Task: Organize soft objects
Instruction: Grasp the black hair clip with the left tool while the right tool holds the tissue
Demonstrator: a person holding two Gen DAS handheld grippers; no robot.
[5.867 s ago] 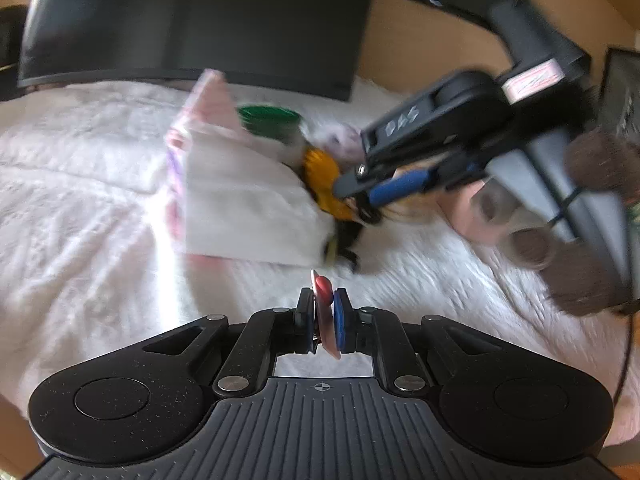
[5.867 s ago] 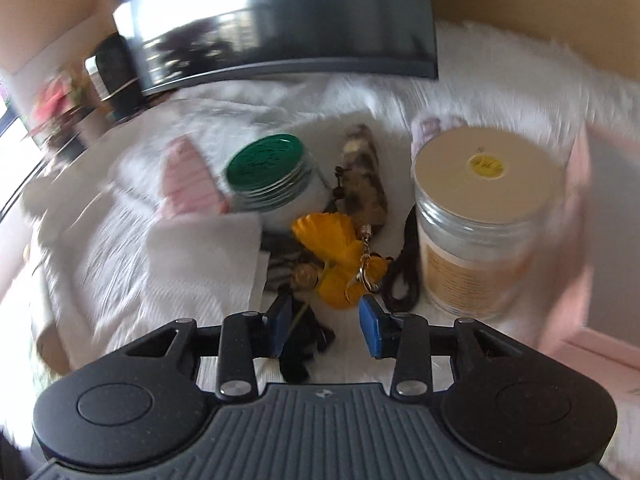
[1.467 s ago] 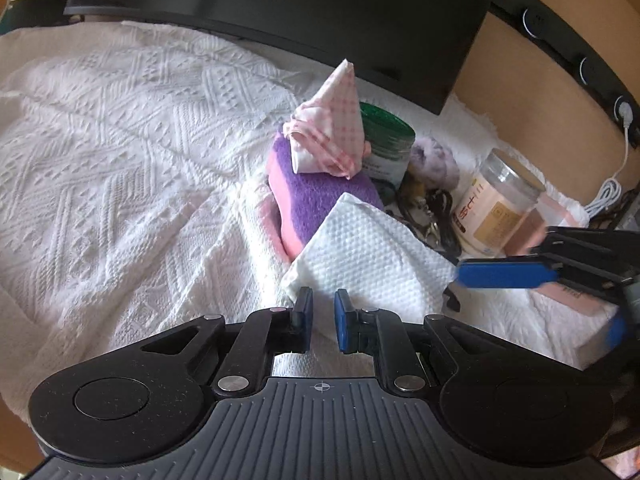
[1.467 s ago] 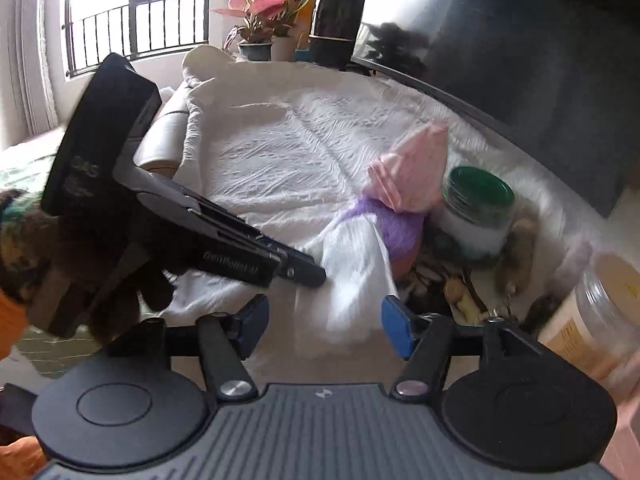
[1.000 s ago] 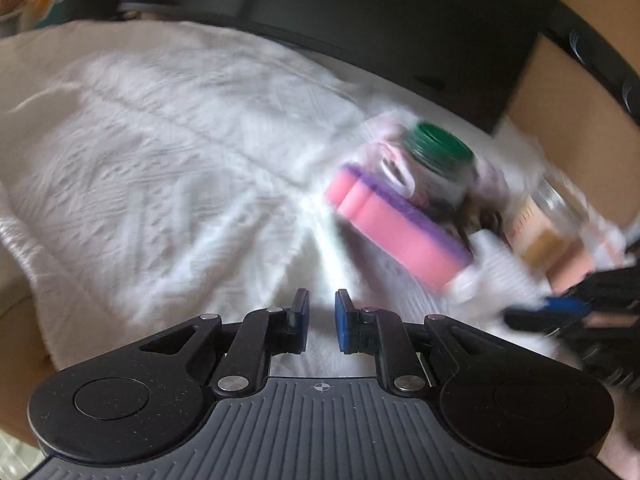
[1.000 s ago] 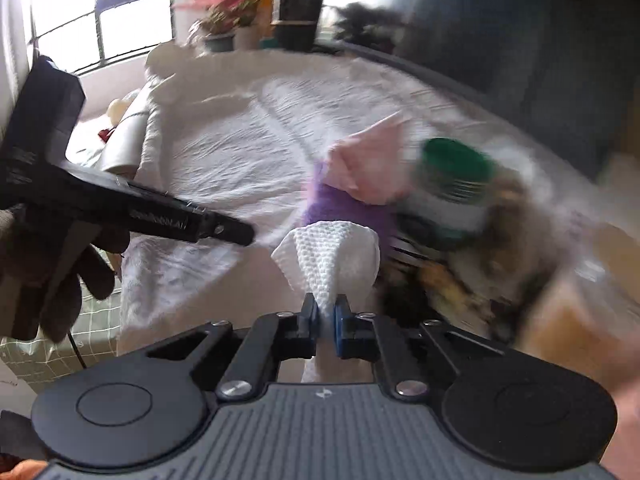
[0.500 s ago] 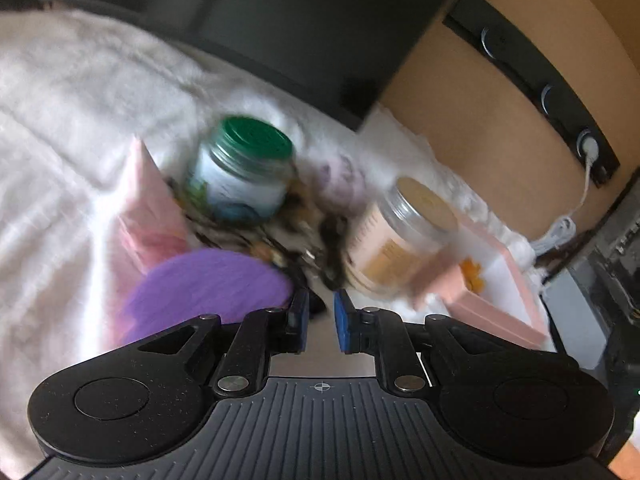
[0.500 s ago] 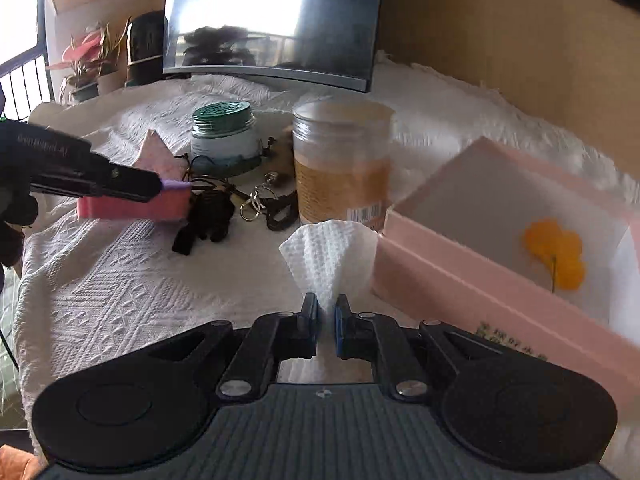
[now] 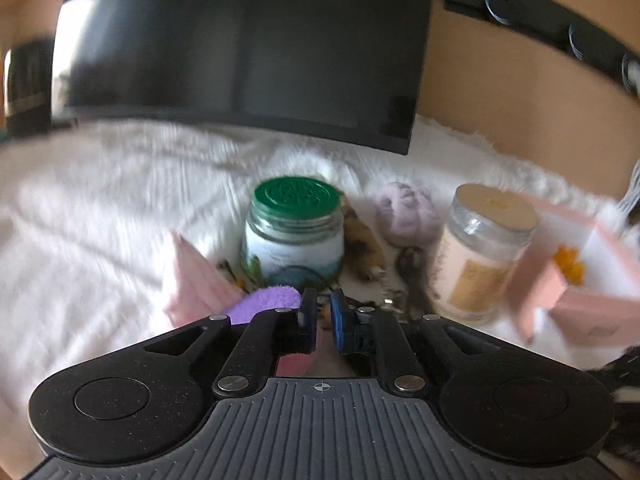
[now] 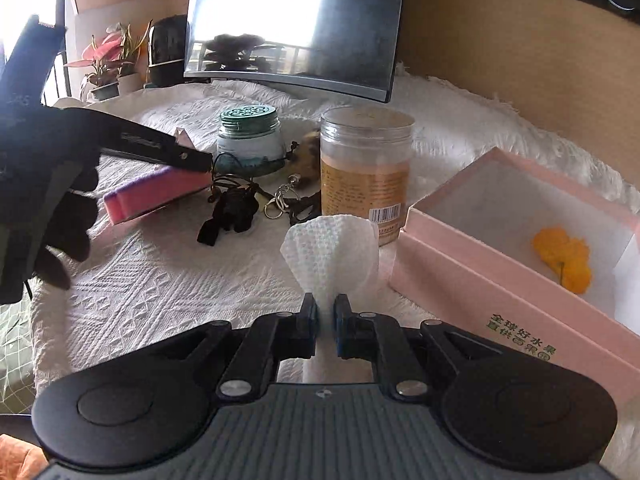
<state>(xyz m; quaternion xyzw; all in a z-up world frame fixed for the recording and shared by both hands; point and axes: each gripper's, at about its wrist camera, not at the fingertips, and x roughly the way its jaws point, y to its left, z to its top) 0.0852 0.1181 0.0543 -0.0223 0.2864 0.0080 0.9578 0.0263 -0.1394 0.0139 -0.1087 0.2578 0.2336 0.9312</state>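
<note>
White paper towel (image 10: 330,248) pinched in the right gripper (image 10: 325,318), fanning up past the fingertips. Open pink box (image 10: 472,264) just to its right and slightly ahead, long side running away to the right; probably the drop spot, nearer this hand. Pink-and-purple sponge (image 10: 154,192) clamped in the left gripper (image 9: 319,316), jaws fully closed on it, lifted over the white cloth (image 10: 160,292), well left of the box, jars between.

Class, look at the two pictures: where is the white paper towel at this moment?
In the right wrist view the white paper towel is pinched in the right tongs, held up in front of the tan-lidded jar, just left of the open pink box.
</note>
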